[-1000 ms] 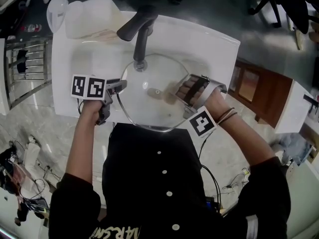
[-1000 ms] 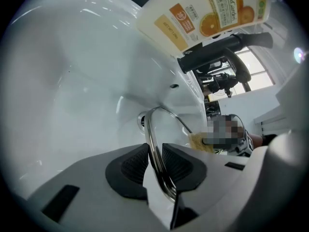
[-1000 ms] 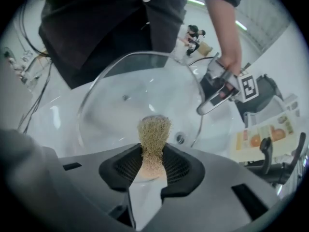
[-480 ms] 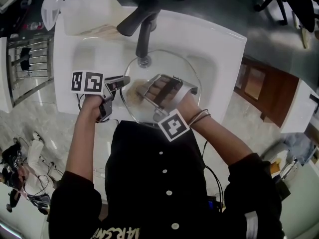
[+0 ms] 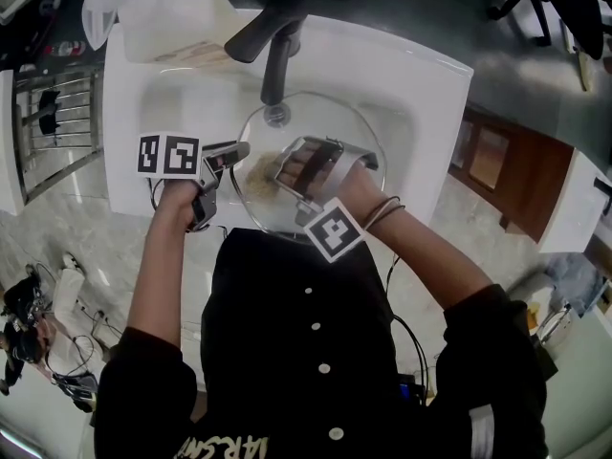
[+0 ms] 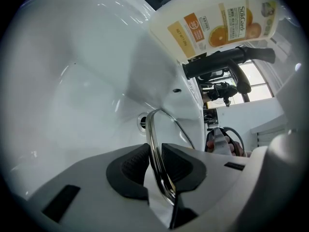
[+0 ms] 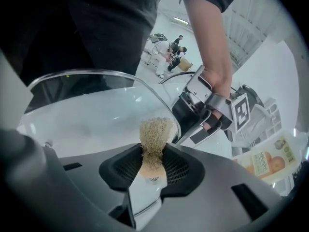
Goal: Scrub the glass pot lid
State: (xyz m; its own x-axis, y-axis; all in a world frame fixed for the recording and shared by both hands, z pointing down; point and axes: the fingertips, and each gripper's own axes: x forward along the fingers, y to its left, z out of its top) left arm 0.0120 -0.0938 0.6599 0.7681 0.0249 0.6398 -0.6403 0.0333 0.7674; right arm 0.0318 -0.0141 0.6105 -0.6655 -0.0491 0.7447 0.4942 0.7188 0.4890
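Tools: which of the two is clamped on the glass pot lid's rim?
The left tool: it pinches the glass pot lid by its metal rim. The right tool grips a tan fibrous scrubber instead.

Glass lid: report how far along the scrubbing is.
Done: left gripper clamps the lid by its rim, holding it over the sink; right gripper pinches the scrubber. In hand: scrubber against the glass near that rim. Left: the rest of the glass; how clean it is cannot be told.
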